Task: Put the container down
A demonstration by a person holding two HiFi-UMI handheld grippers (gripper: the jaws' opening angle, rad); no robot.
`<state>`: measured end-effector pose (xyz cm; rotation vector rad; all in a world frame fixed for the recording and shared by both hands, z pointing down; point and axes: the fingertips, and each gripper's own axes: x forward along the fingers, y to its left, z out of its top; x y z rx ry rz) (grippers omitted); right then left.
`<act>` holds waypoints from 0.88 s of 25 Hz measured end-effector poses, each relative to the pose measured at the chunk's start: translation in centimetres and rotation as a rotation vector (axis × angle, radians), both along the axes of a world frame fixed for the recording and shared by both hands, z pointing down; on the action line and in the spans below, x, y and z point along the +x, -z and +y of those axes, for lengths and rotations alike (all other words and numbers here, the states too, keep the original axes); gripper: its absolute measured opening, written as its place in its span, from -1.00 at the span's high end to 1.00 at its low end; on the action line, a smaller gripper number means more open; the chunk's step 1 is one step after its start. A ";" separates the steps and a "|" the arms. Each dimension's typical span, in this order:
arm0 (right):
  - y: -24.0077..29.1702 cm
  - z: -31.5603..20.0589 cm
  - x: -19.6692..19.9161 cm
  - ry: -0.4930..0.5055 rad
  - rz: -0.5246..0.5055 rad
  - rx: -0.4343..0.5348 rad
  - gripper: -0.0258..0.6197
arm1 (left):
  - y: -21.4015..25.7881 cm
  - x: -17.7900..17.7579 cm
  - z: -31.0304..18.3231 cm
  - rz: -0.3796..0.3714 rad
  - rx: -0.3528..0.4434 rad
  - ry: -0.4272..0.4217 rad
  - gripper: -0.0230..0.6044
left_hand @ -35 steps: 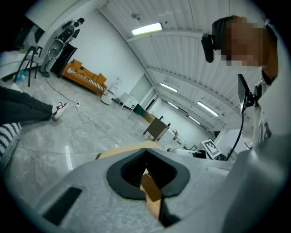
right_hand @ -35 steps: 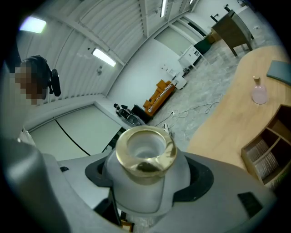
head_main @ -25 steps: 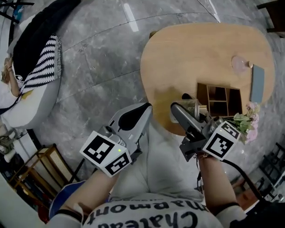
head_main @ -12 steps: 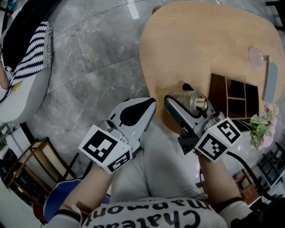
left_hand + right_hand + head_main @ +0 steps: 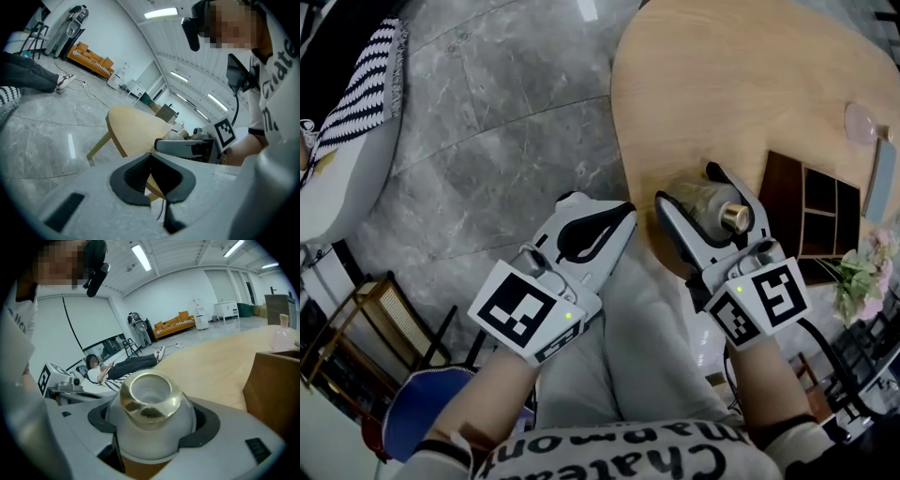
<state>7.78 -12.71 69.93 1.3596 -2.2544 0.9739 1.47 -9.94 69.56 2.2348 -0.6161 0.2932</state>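
Observation:
The container (image 5: 712, 204) is a frosted glass bottle with a gold neck (image 5: 149, 397), and my right gripper (image 5: 692, 192) is shut on its body between both jaws. It is held lying over, neck toward me, above the near edge of the light wooden table (image 5: 712, 103). In the right gripper view the bottle (image 5: 152, 427) fills the jaws, open mouth facing the camera. My left gripper (image 5: 623, 214) hovers over the grey floor left of the table; its dark pads (image 5: 140, 176) meet with nothing between them.
A brown wooden organiser with open compartments (image 5: 811, 211) sits on the table just right of the bottle (image 5: 276, 390). A pink bottle (image 5: 861, 122) and flowers (image 5: 861, 277) are farther right. A chair with striped cloth (image 5: 347, 112) stands at the left, on marble floor (image 5: 487, 131).
The right gripper with the bottle has shifted right and farther over the table's near edge. The head view has panned, so the table sits higher and more to the right. The left gripper stays shut.

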 end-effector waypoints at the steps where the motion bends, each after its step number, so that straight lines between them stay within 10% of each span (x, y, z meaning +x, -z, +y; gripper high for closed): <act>1: -0.1 0.1 -0.1 0.010 0.027 0.007 -0.13 | -0.1 -0.1 0.2 -0.004 -0.002 0.003 0.88; 22: -1.2 0.8 -1.9 0.068 0.381 0.086 -0.13 | 4.8 -3.7 1.5 -0.001 0.023 0.089 0.88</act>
